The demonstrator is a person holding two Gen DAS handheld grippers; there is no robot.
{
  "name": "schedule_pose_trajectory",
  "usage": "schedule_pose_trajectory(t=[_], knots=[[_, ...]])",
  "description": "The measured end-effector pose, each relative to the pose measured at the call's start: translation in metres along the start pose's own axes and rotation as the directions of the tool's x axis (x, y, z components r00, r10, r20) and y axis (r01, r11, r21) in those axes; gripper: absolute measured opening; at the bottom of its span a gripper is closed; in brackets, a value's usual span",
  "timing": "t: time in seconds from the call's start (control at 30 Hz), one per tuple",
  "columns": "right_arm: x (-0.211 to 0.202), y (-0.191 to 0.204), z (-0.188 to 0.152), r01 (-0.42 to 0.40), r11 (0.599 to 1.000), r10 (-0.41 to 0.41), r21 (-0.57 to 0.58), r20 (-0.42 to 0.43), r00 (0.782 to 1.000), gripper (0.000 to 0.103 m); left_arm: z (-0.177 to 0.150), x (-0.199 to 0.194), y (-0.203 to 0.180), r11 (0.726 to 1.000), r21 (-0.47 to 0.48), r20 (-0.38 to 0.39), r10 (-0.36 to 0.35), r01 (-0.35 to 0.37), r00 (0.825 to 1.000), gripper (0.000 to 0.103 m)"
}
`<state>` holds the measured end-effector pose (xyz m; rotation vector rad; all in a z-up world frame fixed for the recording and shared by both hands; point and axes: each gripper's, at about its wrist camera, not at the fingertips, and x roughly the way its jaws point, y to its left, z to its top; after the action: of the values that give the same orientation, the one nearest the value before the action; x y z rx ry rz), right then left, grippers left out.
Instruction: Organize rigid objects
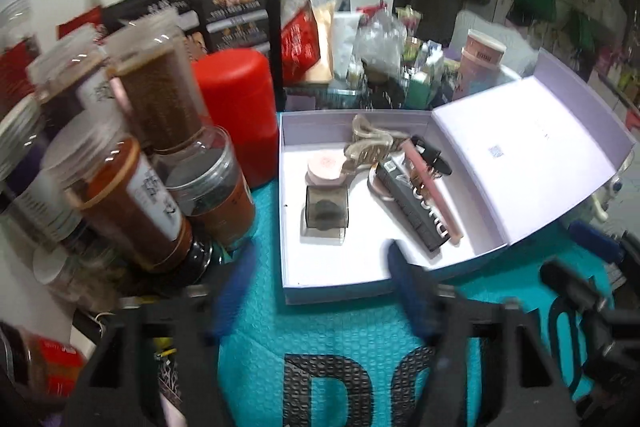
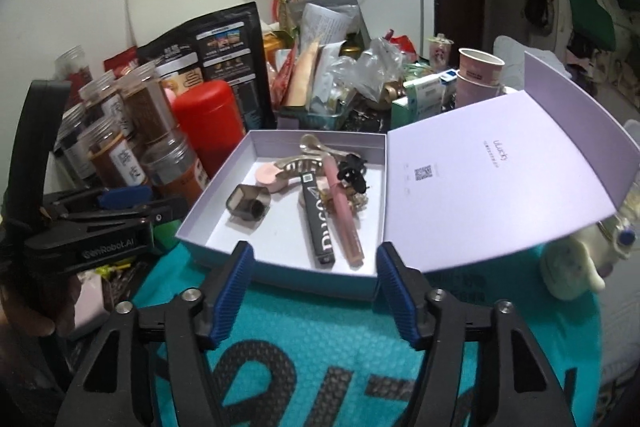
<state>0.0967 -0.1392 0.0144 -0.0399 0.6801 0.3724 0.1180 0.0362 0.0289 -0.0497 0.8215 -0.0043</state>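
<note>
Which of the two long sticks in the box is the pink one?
The pink tube, right of the black stick with white lettering, both lying flat.

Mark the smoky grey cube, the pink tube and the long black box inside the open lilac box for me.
smoky grey cube (image 2: pixel 248 206), right wrist view, on its top face.
pink tube (image 2: pixel 344 209), right wrist view, mid-length of its body.
long black box (image 2: pixel 318 219), right wrist view, middle of its lettered face.

The black left gripper with blue ribbed pads (image 1: pixel 320 283) is sitting at 6 o'clock, jaws spread wide, gripping nothing. The matching black right gripper (image 2: pixel 316 283) is likewise resting at 6 o'clock, jaws parted and empty.
</note>
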Motion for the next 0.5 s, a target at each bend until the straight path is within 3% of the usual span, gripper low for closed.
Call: schedule_pose_trajectory(t=[0.13, 0.33, 0.5], knots=[[-0.007, 0.006, -0.018, 0.022, 1.0, -0.022, 0.017, -0.003, 1.0, 0.073, -0.005, -0.02, -0.001, 1.0, -0.006, 0.052, 0.016, -0.015, 0.999, 0.083], [-0.024, 0.006, -0.036, 0.025, 0.997, -0.026, 0.069, 0.012, 1.0, 0.078, -0.02, -0.04, -0.004, 1.0, 0.006, 0.065, 0.004, -0.005, 0.998, 0.083], [-0.036, 0.007, -0.042, 0.042, 0.996, -0.044, 0.081, 0.02, 0.999, 0.083, -0.036, -0.052, -0.008, 1.0, 0.016, 0.072, -0.002, 0.001, 0.997, 0.101]])
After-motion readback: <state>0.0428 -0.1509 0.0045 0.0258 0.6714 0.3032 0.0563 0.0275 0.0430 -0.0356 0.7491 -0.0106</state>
